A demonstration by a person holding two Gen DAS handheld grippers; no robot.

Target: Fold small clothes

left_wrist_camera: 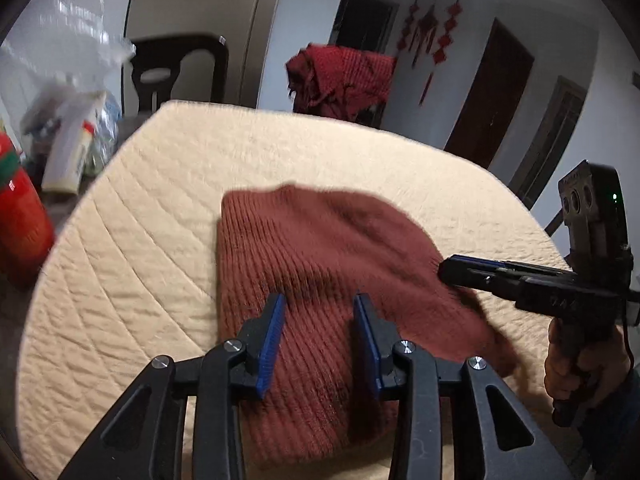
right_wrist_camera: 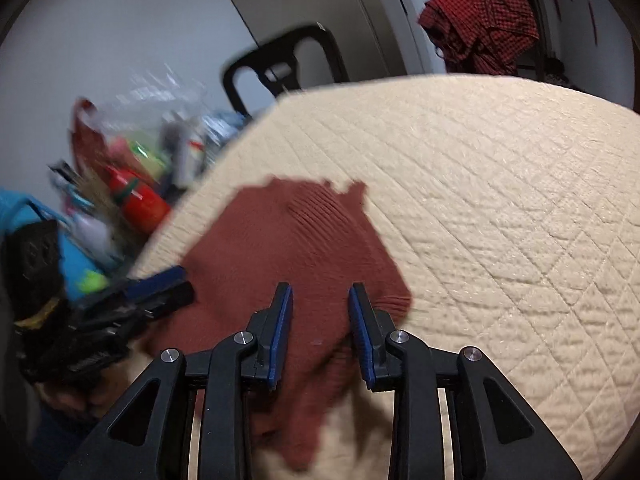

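A rust-red ribbed knit garment (left_wrist_camera: 320, 264) lies spread on a cream quilted mat (left_wrist_camera: 160, 208); it also shows in the right wrist view (right_wrist_camera: 288, 248). My left gripper (left_wrist_camera: 320, 300) is open, its blue pads hovering over the garment's near part with nothing between them. My right gripper (right_wrist_camera: 320, 290) is open above the garment's right part. In the left wrist view the right gripper (left_wrist_camera: 444, 270) comes in from the right, its tip at the garment's right edge. In the right wrist view the left gripper (right_wrist_camera: 176, 284) shows at the garment's left edge.
The quilted mat (right_wrist_camera: 500, 200) covers the table. A clutter of bottles, boxes and a red container (left_wrist_camera: 20, 220) stands off the mat's left side. A black chair (left_wrist_camera: 180, 68) and a chair draped in red checked cloth (left_wrist_camera: 344, 76) stand behind the table.
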